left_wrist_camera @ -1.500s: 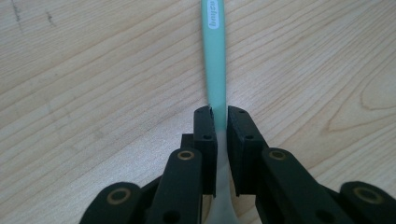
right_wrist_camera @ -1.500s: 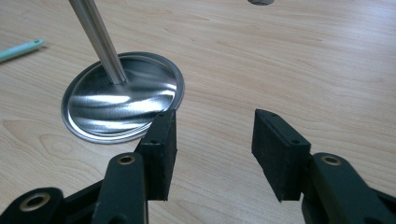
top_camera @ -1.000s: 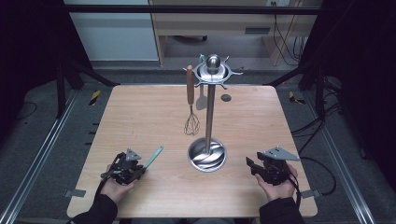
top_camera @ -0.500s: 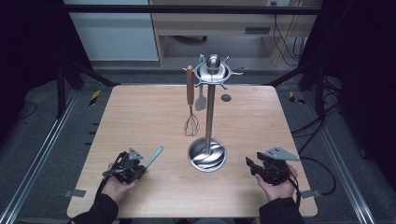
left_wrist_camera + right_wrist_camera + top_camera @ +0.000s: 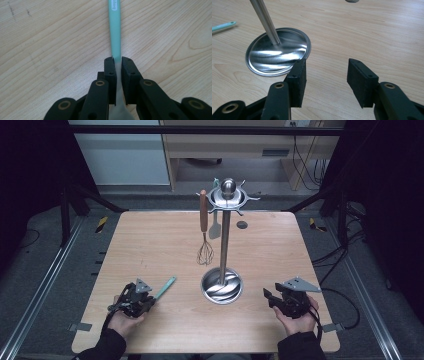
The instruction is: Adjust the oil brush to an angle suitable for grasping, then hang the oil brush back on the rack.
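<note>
high view: we note the left gripper [image 5: 144,296] low on the pale wood table [image 5: 150,240], a slim teal utensil handle [image 5: 165,287] running out ahead of its tips. left gripper view: its matte black jaws have just closed onto the smooth handle [image 5: 115,27], pads pressing both sides. right gripper view: the right gripper [image 5: 326,78] stands open, empty, the polished round stand base [image 5: 277,55] ahead-left of it.

My left tongs [image 5: 117,75] have just closed on the mint-green utensil handle [image 5: 115,30], which runs straight ahead from them over the wooden desk [image 5: 50,42].
</note>
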Tool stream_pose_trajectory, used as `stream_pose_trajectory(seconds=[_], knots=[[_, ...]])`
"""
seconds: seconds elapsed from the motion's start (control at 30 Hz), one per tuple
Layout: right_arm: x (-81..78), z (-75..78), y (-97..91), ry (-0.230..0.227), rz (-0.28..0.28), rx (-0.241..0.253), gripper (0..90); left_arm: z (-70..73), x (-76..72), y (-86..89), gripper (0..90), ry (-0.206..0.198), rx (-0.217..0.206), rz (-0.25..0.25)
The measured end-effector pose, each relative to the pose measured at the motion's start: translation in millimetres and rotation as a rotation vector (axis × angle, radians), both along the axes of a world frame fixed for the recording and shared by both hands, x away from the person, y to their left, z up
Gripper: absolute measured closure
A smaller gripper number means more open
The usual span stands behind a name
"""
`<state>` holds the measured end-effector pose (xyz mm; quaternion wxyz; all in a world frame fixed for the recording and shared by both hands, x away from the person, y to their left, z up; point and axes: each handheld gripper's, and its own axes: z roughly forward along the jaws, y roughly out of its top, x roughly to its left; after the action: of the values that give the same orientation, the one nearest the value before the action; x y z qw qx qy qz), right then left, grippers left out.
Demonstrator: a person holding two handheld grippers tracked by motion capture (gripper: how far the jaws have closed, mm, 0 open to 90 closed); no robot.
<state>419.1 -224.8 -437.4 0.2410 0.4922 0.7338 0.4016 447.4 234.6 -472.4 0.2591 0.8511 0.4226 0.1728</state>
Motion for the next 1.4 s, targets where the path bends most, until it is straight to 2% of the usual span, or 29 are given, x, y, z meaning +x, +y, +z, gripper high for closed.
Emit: stream_pose_trajectory(seconds=[0.3,0.5,0.83,1.03,1.4], knots=[[0.4,0.0,-1.0,-0.003,-0.008,-0.002,49.5,12.2,-8.5,5.2,82.8,-0.052,-0.051,-0.003],[1.2,-0.2,-1.5,-0.011,-0.017,0.001,47.3,24.6,-16.3,11.6,82.8,-0.113,-0.110,0.000],[1.3,-0.8,-2.0,-0.016,-0.023,0.017,42.9,49.1,-31.1,23.5,82.8,-0.239,-0.205,0.024],[2.3,-2.3,-2.2,-0.030,-0.024,0.004,41.3,57.7,-36.9,27.7,82.8,-0.287,-0.247,0.041],[2.2,-3.0,-3.7,-0.043,-0.029,0.015,38.6,75.6,-50.9,25.2,82.8,-0.377,-0.321,0.016]])
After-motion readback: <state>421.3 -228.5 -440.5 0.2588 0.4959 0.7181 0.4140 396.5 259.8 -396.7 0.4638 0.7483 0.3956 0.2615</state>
